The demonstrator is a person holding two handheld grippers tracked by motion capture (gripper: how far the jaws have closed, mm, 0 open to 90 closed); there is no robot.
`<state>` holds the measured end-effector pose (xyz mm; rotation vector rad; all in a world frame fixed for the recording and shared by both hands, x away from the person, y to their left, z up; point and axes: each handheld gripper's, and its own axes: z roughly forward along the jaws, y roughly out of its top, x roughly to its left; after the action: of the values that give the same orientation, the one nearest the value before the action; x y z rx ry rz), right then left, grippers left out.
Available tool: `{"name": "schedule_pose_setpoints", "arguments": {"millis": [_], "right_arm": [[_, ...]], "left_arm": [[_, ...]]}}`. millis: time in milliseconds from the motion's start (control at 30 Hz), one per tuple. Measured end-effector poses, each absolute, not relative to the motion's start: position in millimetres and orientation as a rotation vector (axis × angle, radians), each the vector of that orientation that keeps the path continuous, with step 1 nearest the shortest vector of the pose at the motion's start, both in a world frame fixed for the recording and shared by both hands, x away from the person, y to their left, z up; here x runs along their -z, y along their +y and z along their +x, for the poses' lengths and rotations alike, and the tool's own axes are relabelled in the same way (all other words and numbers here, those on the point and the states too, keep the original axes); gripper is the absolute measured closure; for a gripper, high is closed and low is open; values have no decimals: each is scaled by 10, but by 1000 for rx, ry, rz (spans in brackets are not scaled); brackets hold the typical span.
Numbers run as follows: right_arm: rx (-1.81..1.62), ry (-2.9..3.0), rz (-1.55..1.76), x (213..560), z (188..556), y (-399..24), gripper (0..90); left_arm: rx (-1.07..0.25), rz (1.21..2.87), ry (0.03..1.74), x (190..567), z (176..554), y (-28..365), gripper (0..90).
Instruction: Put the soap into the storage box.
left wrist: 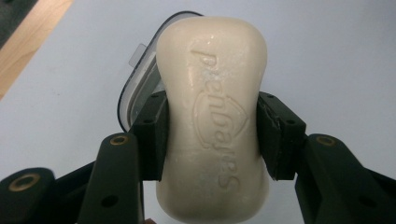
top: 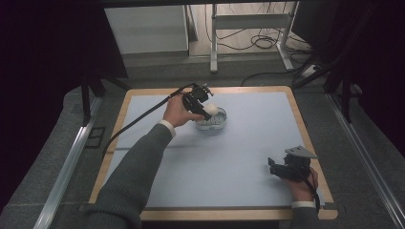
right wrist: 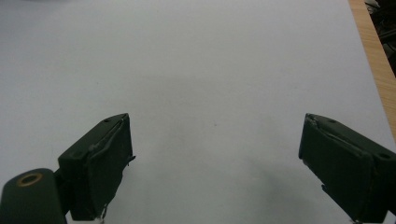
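Looks like a placing or lifting step: left hand-held gripper (left wrist: 212, 135) clamped across the waist of a cream soap bar (left wrist: 212, 116), held just over a clear soap dish (top: 211, 122) toward the far edge of the tabletop (top: 248, 157). Right hand-held gripper (right wrist: 215, 154) wide apart, empty, near the right edge. Next, probably: keep the bar lined up with the dish and the squeeze steady.

On the table (top: 248, 143), a dish (top: 211, 122) sits toward the far side, a little left of centre. The left gripper (top: 206, 110) is over the dish, with a soap bar (left wrist: 212, 116) clamped between its jaws above the dish's rim. The right gripper (top: 271, 168) lies well apart, at the near right corner of the table, jaws spread over bare table, pointing left.
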<state>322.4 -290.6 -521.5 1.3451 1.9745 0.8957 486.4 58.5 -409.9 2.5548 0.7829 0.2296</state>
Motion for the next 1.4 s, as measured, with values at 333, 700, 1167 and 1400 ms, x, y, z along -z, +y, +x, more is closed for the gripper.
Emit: {"name": "schedule_pose_setpoints", "arguments": {"millis": [333,700,1167,1400], "right_arm": [[-883,1983,1348,5234,3236,-2899,93],[-886,1986,1348,5246,3237,-2899,93],[-875,1993,1336,5249,3237,-2871,93],[-871,1995,1336,5256,3238,-2867,93]], "left_arm": [[-202,2589,766,4231,5040,474,496],[-179,2592,759,4378,5159,372,495],[-194,2624,771,4529,5174,388,494],[-158,2555,763,4458,5174,441,483]]}}
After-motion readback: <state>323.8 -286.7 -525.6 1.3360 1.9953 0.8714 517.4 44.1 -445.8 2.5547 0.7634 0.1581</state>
